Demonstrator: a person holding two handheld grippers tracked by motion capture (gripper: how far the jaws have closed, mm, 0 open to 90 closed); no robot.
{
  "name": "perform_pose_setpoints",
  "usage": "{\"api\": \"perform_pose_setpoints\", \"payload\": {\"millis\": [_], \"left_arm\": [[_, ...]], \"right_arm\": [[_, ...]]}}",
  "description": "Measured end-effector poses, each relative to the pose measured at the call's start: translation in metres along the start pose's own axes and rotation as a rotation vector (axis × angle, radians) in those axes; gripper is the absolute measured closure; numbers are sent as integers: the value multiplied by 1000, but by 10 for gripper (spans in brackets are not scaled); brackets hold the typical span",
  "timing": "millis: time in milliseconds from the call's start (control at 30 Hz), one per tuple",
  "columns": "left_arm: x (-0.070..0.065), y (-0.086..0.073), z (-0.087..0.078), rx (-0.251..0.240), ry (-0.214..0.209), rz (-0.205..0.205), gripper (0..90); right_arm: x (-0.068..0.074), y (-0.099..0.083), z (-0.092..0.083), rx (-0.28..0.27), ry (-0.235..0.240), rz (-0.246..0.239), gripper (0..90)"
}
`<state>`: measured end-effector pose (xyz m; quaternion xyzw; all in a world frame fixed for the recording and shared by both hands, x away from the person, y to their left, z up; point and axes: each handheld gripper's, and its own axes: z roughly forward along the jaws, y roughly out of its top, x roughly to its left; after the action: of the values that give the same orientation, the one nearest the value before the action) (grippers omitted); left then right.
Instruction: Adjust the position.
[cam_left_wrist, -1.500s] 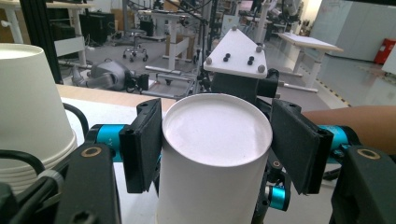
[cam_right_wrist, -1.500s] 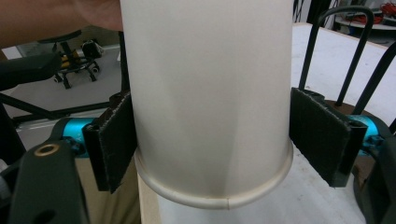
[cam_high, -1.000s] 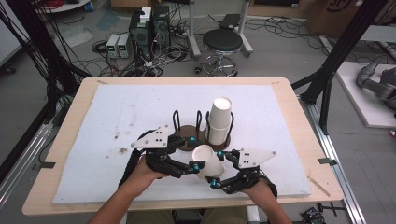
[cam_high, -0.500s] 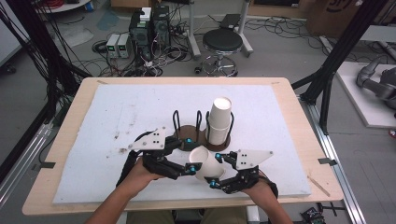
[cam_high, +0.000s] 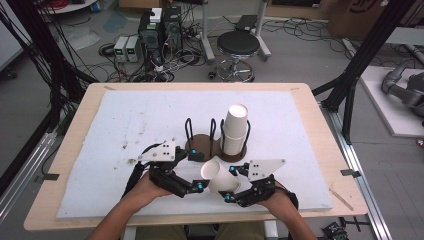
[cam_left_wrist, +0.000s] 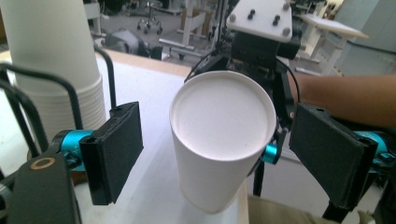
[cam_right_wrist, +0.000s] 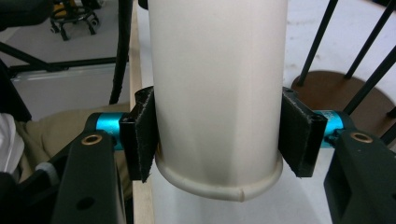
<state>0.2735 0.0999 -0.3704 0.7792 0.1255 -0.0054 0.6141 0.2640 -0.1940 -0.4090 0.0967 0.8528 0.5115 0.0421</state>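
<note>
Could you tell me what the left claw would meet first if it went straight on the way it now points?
Most likely the white paper cup, whose closed bottom faces the open left claw. The right claw grips that cup near its rim. Depth is hard to judge.

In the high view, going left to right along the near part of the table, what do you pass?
Left tool → single paper cup lying tilted → right tool, then the table's right edge. The cup rack and its stack stand farther back, so they are left out of the order.
</note>
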Motion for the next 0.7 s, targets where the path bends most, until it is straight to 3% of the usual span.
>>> {"api": "perform_pose_setpoints", "payload": {"millis": [233,433,700], "left_arm": [[1,-10,-4,57,9,9,173],[1,-6,-5,107,-2,32,173],[2,-3,-1,178,-13,55,173]], "right_arm": [[-2,1,7,65,3,-15,378],[-3,11,10,110,5,-60,377],[-3,23,17,227,21,-131,377]]}}
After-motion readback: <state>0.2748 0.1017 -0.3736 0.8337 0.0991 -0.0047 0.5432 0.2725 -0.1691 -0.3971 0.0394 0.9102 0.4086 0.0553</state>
